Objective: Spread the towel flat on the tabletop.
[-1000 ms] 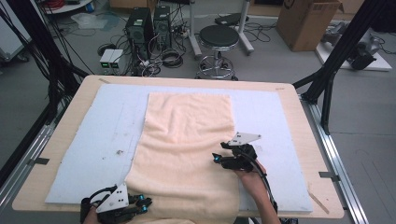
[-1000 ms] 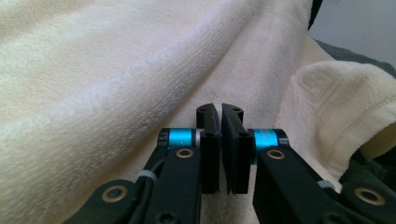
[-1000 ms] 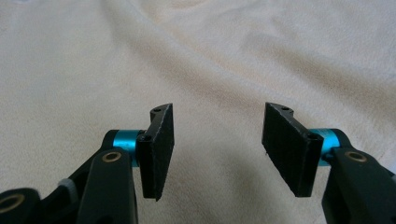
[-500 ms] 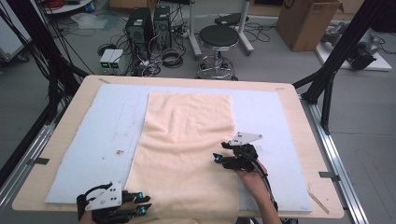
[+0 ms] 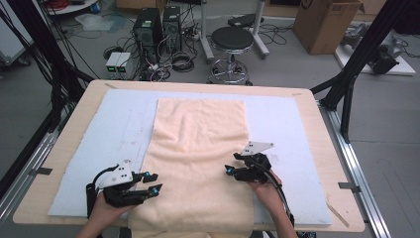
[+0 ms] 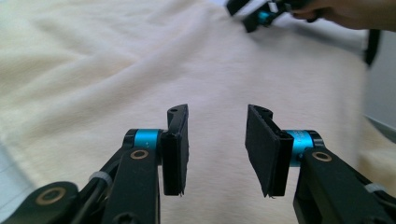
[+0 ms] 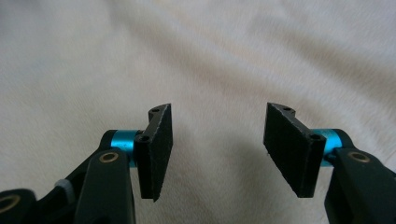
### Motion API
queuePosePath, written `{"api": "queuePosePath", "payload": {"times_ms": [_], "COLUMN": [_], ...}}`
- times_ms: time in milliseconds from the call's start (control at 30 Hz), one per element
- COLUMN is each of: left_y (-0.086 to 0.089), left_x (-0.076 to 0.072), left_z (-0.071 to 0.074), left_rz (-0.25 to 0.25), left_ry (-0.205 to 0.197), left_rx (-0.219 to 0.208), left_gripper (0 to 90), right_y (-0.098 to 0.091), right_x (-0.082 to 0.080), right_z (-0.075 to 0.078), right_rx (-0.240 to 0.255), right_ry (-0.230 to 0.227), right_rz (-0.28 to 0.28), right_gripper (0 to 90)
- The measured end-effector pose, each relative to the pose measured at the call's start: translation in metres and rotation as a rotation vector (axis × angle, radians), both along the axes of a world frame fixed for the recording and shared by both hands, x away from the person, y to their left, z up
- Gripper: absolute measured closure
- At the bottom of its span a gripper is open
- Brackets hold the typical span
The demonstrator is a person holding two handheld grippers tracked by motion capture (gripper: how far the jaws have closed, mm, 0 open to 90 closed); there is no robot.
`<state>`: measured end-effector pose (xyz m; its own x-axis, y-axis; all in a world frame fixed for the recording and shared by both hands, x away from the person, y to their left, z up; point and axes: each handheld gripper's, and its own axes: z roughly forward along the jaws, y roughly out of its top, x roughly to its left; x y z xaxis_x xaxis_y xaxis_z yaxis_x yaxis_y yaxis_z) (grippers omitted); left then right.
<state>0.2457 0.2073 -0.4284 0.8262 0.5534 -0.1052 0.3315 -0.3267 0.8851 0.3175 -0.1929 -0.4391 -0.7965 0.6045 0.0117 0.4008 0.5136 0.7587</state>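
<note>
- The cream-yellow terry towel (image 5: 200, 158) lies flat and lengthwise on the pale blue mat (image 5: 104, 144), its near end at the table's front edge.
- The left gripper (image 5: 151, 183), a second ago lower at the towel's near-left corner, has lifted; its jaws have just been opening, empty.
- The right gripper (image 5: 233, 163) has not moved, half open over the towel, gripping nothing.

towel's (image 5: 198, 163) near edge cut off, perhaps overhanging

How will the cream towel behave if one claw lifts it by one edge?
The cream towel will probably sag: it lies in soft wrinkles. Its fluffy pile should grip the black pads without slipping. The part hanging over the table's near edge may drag.
</note>
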Motion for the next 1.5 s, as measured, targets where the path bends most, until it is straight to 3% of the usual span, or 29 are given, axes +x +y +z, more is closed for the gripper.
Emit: {"api": "queuePosePath", "payload": {"times_ms": [100, 233, 500, 833, 900, 1000, 1067, 1400, 1500], "left_y": [-0.001, -0.002, 0.007, 0.011, 0.013, 0.016, 0.019, 0.017, 0.017], "left_x": [0.007, 0.005, -0.005, -0.012, -0.011, -0.003, 0.004, 0.03, 0.037], "left_z": [-0.007, -0.017, -0.02, -0.017, -0.014, -0.006, 0.0, 0.013, 0.011], "left_rz": [0.024, 0.015, 0.008, -0.04, -0.039, -0.017, -0.003, 0.068, 0.092], "left_ry": [0.031, 0.075, 0.095, 0.105, 0.09, 0.062, 0.045, -0.013, -0.01], "left_rx": [0.059, 0.154, 0.124, 0.139, 0.132, 0.072, 0.055, 0.014, 0.013], "left_gripper": [59.6, 60.2, 59.9, 60.5, 60.7, 58.6, 57.8, 53.0, 51.7], "right_y": [0.004, -0.002, -0.004, -0.006, -0.009, -0.015, -0.018, -0.019, -0.02], "right_x": [-0.002, -0.012, -0.024, -0.025, -0.025, -0.022, -0.018, 0.005, 0.007], "right_z": [-0.004, -0.009, -0.009, -0.005, -0.001, 0.006, 0.012, 0.019, 0.02], "right_rx": [-0.04, 0.012, 0.009, 0.008, 0.018, 0.052, 0.069, 0.123, 0.135], "right_ry": [0.025, 0.003, 0.012, 0.031, 0.008, -0.017, -0.029, -0.049, -0.043], "right_rz": [0.011, -0.004, 0.003, 0.023, 0.019, 0.006, -0.005, -0.024, -0.034], "right_gripper": [46.6, 47.3, 46.7, 43.5, 42.9, 41.4, 40.4, 34.9, 33.1]}}
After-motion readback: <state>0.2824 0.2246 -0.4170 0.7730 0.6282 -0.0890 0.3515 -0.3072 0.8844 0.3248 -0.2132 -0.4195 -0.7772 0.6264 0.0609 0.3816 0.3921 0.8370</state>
